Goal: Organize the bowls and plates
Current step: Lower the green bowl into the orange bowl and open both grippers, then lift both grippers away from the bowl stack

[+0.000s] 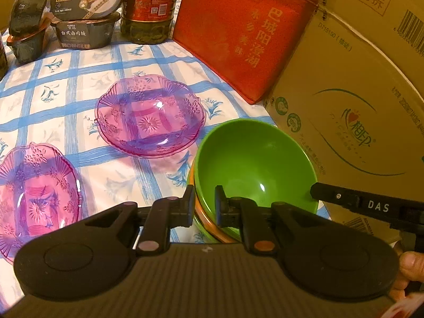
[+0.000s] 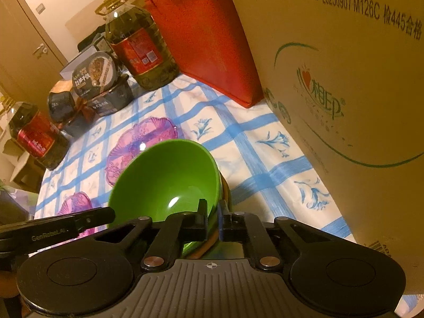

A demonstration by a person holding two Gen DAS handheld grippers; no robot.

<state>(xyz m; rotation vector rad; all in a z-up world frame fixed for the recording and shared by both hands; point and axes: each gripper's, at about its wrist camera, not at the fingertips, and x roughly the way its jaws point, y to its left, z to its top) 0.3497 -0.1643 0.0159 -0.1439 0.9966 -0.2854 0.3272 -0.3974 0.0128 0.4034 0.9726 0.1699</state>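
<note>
Blue-checked tablecloth (image 1: pixel 66 84) on a cluttered table, dim warm light, a door behind. Left to right: near pink glass dish (image 1: pixel 34 193) at the left edge, second pink dish (image 1: pixel 149 115) farther in, both loose and unstacked, probably the next thing to sort. Green bowl (image 1: pixel 254 164) sits on top of a nested stack, an orange rim showing under it, just beside the cardboard box (image 1: pixel 357 106), so that corner looks like the bowl spot. Left gripper (image 1: pixel 204 205) is clamped on the bowl's near rim; right gripper (image 2: pixel 212 218) is pinched on the opposite rim. Two-sided hold probably steadies the bowl as it seats level. Red bag (image 1: pixel 238 31), oil jug (image 1: pixel 148 8) and meal tubs (image 1: pixel 87 8) line the back.
</note>
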